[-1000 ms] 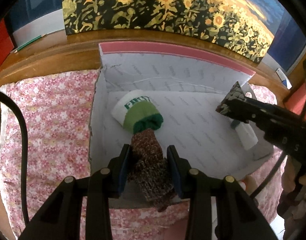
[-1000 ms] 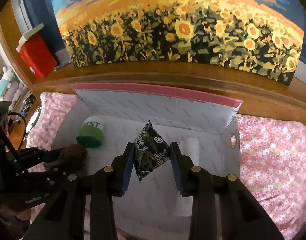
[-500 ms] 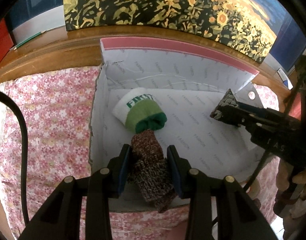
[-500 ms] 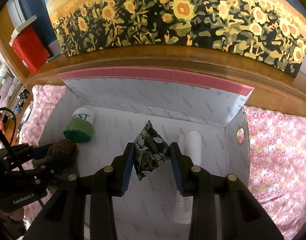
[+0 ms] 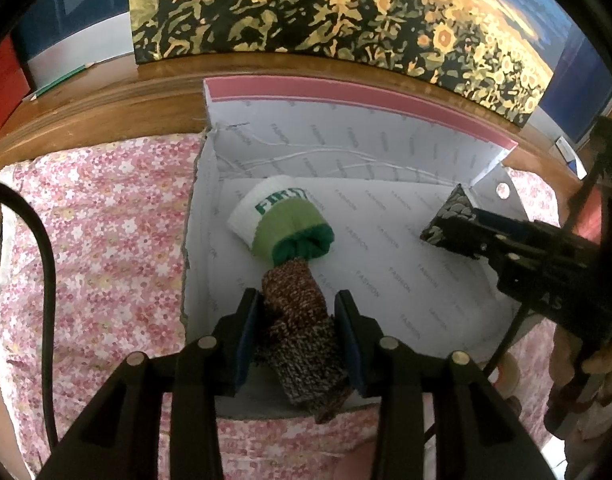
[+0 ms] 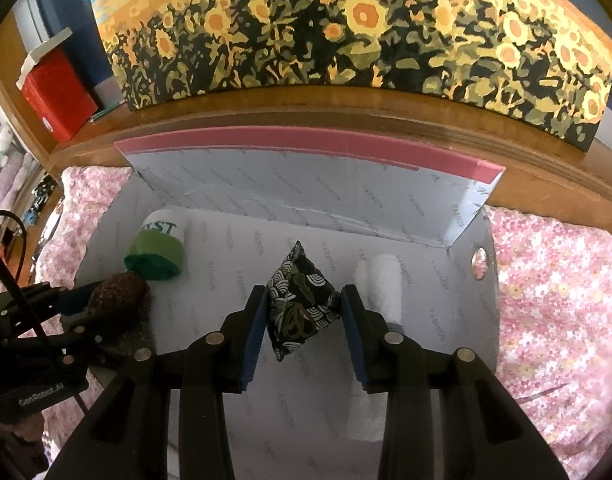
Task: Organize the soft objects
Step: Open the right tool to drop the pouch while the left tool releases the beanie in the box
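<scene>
My left gripper (image 5: 300,312) is shut on a brown knitted sock roll (image 5: 302,328) over the near left part of the white box (image 5: 346,148). The roll's far end touches a green and white sock roll (image 5: 284,222) lying in the box. My right gripper (image 6: 302,308) is shut on a black patterned beanbag (image 6: 300,300) and holds it above the box's middle. A white sock roll (image 6: 380,284) lies in the box just right of it. The beanbag (image 5: 446,216) and right gripper also show in the left wrist view. The brown roll (image 6: 114,292) shows in the right wrist view.
The box (image 6: 306,196) has a pink-edged back wall and sits on a pink floral cloth (image 5: 98,240). A wooden ledge (image 6: 306,120) with a sunflower painting (image 6: 346,28) runs behind it. A red box (image 6: 56,96) stands at far left.
My right gripper with the beanbag has moved forward and lower over the box. My left gripper with the brown roll has barely moved.
</scene>
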The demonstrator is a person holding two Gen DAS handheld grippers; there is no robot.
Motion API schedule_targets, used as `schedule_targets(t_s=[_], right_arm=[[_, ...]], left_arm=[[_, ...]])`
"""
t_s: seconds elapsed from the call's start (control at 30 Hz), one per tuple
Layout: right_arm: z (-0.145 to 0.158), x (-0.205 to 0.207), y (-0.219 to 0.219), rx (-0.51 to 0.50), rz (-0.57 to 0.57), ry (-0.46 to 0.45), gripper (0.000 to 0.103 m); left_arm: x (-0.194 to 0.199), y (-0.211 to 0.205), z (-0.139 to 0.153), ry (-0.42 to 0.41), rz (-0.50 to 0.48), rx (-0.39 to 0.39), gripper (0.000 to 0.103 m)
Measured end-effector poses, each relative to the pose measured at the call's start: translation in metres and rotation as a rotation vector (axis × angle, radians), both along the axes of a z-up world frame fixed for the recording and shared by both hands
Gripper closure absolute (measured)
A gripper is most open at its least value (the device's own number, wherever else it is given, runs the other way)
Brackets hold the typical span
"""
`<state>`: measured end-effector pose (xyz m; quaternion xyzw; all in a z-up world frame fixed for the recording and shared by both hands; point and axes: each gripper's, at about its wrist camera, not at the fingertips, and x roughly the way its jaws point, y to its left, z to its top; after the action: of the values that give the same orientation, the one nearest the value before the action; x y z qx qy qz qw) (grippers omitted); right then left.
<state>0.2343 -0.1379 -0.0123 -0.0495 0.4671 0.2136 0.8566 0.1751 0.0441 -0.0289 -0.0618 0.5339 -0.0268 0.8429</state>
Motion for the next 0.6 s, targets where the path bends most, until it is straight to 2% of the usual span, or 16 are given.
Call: schedule_targets(t_s=[0.13,0.3,0.6], right_arm=[[0.005,-0.005,-0.002,0.002,-0.004,-0.011,0.064],[0.015,-0.010,-0.007,0.012,-0.014,-0.035,0.059],[0.031,-0.025,-0.014,0.030,-0.017,-0.059,0.059]], left_arm=[[-0.003,0.003,0.004,-0.001,0.008,-0.001,0.058],[-0.003,0.003,0.008,0.001,0.015,0.005,0.048],[-0.009,0.004,0.016,-0.013,0.022,0.017,0.044]])
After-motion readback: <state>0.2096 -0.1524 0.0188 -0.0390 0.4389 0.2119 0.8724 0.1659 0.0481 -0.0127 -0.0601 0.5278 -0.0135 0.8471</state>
